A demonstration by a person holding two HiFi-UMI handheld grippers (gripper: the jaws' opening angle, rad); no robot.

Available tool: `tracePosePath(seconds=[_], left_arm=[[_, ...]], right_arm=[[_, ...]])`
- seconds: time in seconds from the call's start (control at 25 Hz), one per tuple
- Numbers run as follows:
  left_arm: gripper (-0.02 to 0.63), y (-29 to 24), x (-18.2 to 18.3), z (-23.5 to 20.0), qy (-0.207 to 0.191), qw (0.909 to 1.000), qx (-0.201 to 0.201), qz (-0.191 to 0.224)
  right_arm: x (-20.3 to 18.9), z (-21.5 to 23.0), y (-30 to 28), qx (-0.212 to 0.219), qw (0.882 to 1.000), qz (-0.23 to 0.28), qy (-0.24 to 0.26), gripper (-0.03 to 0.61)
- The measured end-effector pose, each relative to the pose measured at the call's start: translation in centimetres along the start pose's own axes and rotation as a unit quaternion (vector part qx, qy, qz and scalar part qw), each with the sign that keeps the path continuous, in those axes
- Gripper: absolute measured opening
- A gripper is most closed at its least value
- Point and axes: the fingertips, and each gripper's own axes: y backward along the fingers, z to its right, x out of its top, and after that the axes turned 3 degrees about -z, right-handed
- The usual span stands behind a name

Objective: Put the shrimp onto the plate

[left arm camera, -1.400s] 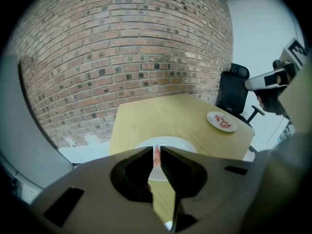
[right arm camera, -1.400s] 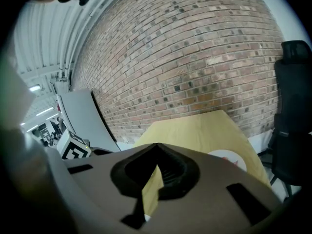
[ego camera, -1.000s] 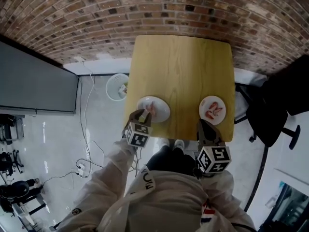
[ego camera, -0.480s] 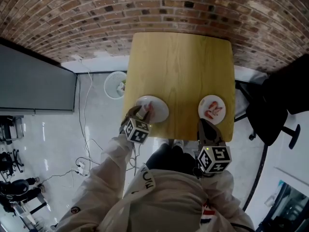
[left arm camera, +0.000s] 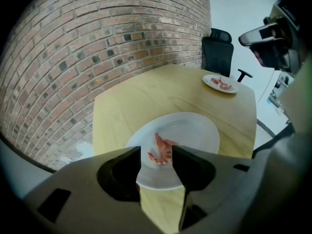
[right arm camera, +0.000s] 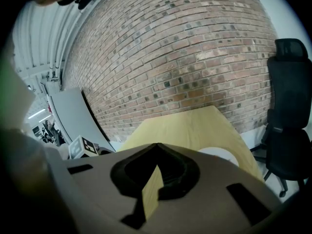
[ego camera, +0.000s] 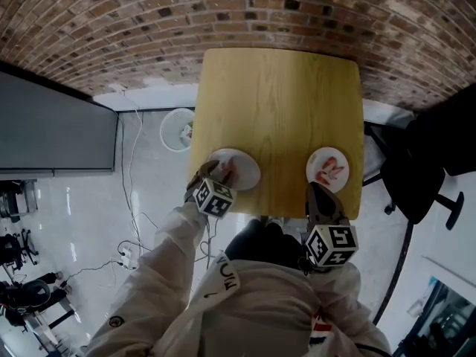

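Note:
On the yellow table a white plate sits at the near left with a pink shrimp lying on it. My left gripper hovers at that plate's near edge. In the left gripper view its jaws are opening, and the shrimp lies loose on the plate just past the left gripper, not pressed by either pad. A second plate at the near right holds more shrimp. My right gripper is shut near it, with nothing held.
A white bin stands on the floor left of the table. A black office chair is to the right. A brick wall runs behind the table's far edge. Cables trail over the floor at the left.
The left gripper's jaws have spread apart and let go of the shrimp, which now lies on the left plate. The right gripper has hardly moved.

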Motion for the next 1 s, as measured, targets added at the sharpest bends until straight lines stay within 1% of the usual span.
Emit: tracePosePath(seconds=[0.28, 0.44, 0.8, 1.0], left_arm=[[0.186, -0.7, 0.4, 0.1, -0.003, 1.0000, -0.002, -0.004], [0.186, -0.7, 0.7, 0.3, 0.002, 1.0000, -0.004, -0.004], [0.186, -1.0, 0.5, -0.4, 0.062, 0.9980, -0.008, -0.005], [0.186, -1.3, 0.4, -0.6, 0.068, 0.9976, -0.008, -0.011]], right_arm=[[0.2, 0.5, -0.4, -0.002, 1.000, 0.000, -0.004, 0.023], [0.3, 0.5, -0.6, -0.001, 1.000, 0.000, -0.006, 0.023], [0.3, 0.6, -0.9, -0.002, 1.000, -0.003, -0.007, 0.023], [0.3, 0.7, -1.0, -0.002, 1.000, -0.003, -0.008, 0.023]])
